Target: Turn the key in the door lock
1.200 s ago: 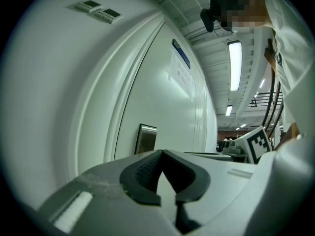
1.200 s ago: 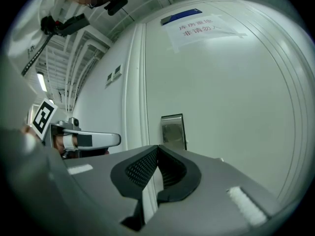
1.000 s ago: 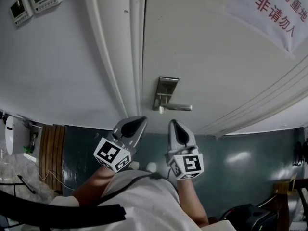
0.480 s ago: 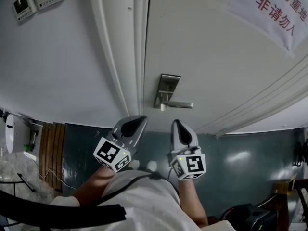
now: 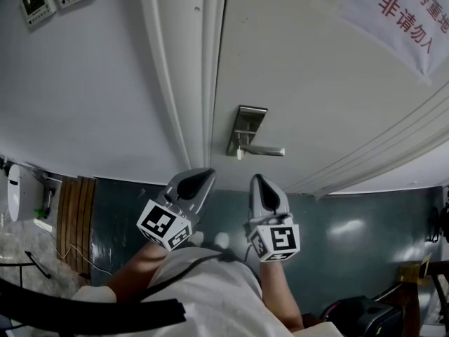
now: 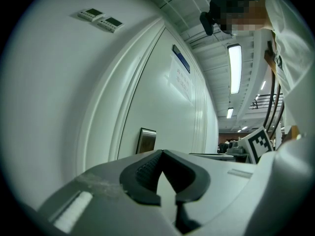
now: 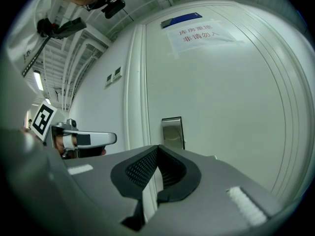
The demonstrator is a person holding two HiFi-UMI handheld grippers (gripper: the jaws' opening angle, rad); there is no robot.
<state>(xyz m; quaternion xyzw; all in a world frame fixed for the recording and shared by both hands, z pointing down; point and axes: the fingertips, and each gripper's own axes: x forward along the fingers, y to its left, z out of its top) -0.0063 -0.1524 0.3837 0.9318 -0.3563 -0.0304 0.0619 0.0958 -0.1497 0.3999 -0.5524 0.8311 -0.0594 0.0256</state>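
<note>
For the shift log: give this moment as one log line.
stage: before contact | left gripper: shut, empty | right gripper: shut, empty | door handle: untouched, both grippers short of it | key: not made out

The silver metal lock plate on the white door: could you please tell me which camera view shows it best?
The head view: the silver metal lock plate shows whole, with its lever handle. The right gripper view shows only its upper part; the left gripper view sees it obliquely.
</note>
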